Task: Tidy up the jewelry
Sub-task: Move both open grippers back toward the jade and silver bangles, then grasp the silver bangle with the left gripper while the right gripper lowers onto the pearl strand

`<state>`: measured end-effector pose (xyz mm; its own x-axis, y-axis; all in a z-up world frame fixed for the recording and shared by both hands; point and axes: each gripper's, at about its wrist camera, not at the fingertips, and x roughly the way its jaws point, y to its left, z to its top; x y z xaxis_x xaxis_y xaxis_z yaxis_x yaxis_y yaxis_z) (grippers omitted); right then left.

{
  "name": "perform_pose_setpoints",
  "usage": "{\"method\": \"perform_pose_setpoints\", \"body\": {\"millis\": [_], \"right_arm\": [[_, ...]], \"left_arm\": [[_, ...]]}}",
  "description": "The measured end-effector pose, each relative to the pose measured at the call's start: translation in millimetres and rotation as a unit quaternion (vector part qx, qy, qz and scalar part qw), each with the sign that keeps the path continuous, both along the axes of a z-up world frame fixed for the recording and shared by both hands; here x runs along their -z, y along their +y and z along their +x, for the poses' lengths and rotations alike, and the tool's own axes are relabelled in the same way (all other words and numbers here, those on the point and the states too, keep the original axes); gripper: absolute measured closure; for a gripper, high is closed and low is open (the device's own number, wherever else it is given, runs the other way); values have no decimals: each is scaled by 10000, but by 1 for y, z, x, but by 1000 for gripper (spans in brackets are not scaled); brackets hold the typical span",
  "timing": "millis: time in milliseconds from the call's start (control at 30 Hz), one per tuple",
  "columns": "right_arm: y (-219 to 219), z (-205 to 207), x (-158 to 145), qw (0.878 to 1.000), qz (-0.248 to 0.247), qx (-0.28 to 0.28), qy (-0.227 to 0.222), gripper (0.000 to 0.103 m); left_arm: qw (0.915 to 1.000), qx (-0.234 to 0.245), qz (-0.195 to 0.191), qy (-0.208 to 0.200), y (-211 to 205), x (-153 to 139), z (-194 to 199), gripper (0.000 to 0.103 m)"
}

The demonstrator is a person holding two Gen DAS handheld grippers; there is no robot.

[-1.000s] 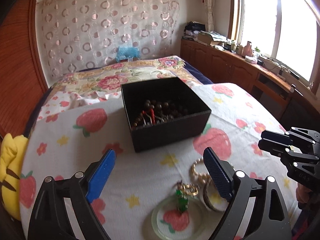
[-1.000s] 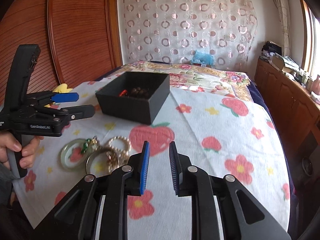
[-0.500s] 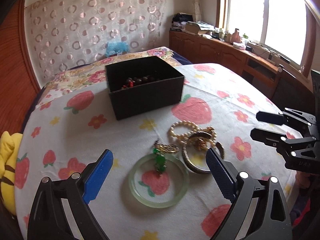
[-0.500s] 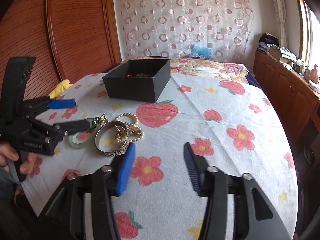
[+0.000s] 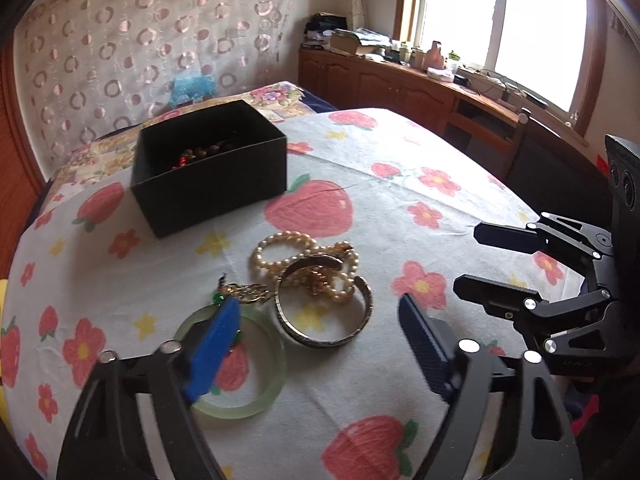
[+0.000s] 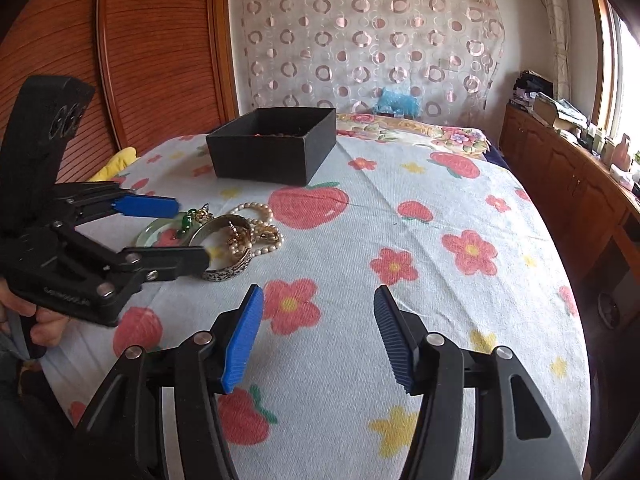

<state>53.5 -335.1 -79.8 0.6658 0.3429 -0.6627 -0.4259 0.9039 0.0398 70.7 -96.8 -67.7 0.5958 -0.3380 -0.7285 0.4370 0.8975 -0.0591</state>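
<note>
A pile of jewelry lies on the flowered tablecloth: a pale green jade bangle, a metal cuff bangle, a pearl string and a gold chain with green beads. A black open box holding dark beads stands behind the pile. My left gripper is open and empty, jaws straddling the pile just above it. My right gripper is open and empty, to the right of the pile.
The table's front edge and right edge are close to both grippers. A bed with a floral cover lies behind the table, a wooden sideboard along the right wall, and a yellow plush at the table's left.
My left gripper has pulled back from the box and come down over the jewelry pile. My right gripper has opened from nearly shut to wide.
</note>
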Motion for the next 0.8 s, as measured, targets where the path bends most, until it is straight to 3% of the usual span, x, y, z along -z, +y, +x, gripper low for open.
{"method": "perform_pose_setpoints", "body": {"millis": [100,333,567,633,800], "right_arm": [[-1,-1,0,10000,31,4,-12,43],[-3,0,0,10000,92,-16,0,43],[-4,0,0,9999,102,-31,7,43],[-3,0,0,9999,99,-30,17,43],[-2,1,0,9999,95,-23,31,43]], "left_arm": [[9999,52,120,27,-7,2,4,38],[9990,36,443,111,-17,11,14,39],[9988,98,471,128,-18,16,16,39],[9988,92,477,83,-18,17,14,46],[9994,38,354,-15,-12,13,6,46]]}}
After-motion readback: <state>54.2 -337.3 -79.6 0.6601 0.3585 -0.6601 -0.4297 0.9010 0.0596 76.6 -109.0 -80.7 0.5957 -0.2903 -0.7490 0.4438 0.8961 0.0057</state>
